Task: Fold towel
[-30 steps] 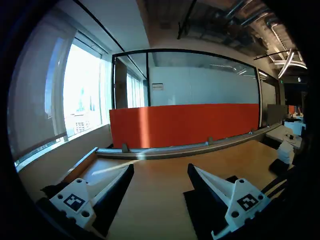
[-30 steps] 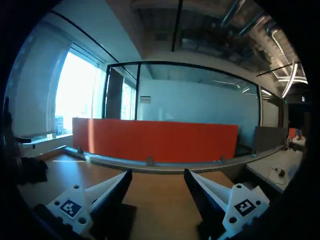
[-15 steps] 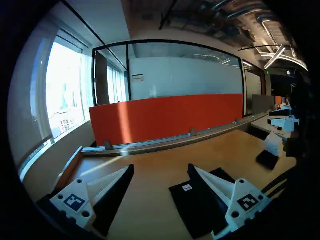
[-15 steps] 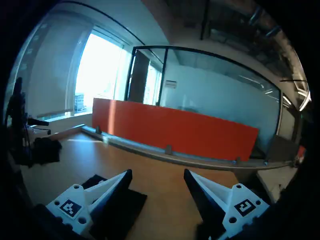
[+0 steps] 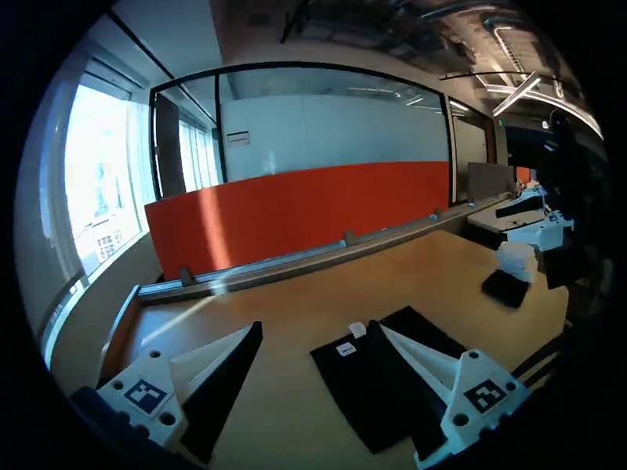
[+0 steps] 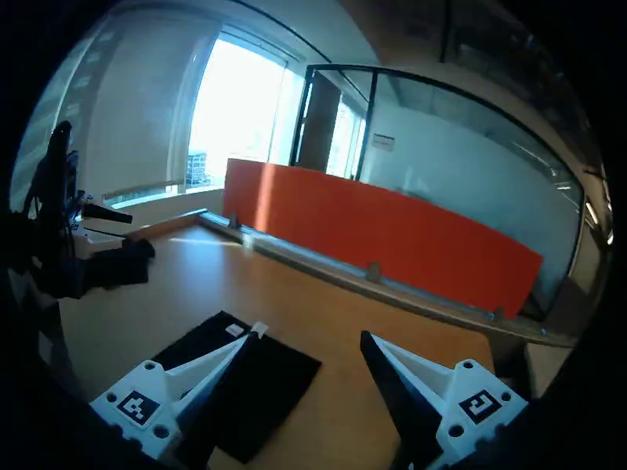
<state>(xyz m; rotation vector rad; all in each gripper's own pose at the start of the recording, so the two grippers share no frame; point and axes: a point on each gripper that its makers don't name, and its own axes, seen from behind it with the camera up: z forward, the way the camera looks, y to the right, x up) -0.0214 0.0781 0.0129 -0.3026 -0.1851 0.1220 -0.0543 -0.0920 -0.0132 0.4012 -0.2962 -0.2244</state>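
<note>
- On the desk [image 5: 313,290], on the near side of the orange screen [image 5: 298,207] and well apart from it, the towel [image 5: 353,376] lies flat: a black rectangle set at a slant to the screen.
- A small white tag [image 5: 346,350] sits near the towel's edge on the screen side.
- The towel looks thin, soft and light. It will likely hang limp once lifted and sag between two holds, so it wants both grippers.
- It hugs the smooth wood, so a pinch from straight above may slide off. A low finger slipped under a corner looks the safer way in.
- The best holds are probably the two corners of one short edge, one per gripper. The edge farthest from the screen seems closest to reach.
- The left gripper [image 5: 313,329] hangs above the desk, pointing toward the screen and tipped a little down. Its jaws are spread wide and empty, and the towel passes under its right finger.
- The right gripper [image 6: 307,337] is posed much the same, angled along the screen [image 6: 392,227]. Its jaws are wide apart and hold nothing, and the towel [image 6: 270,384] runs beneath its left finger.
- So the towel lies between the two grippers, touched by neither as far as I can tell.
</note>
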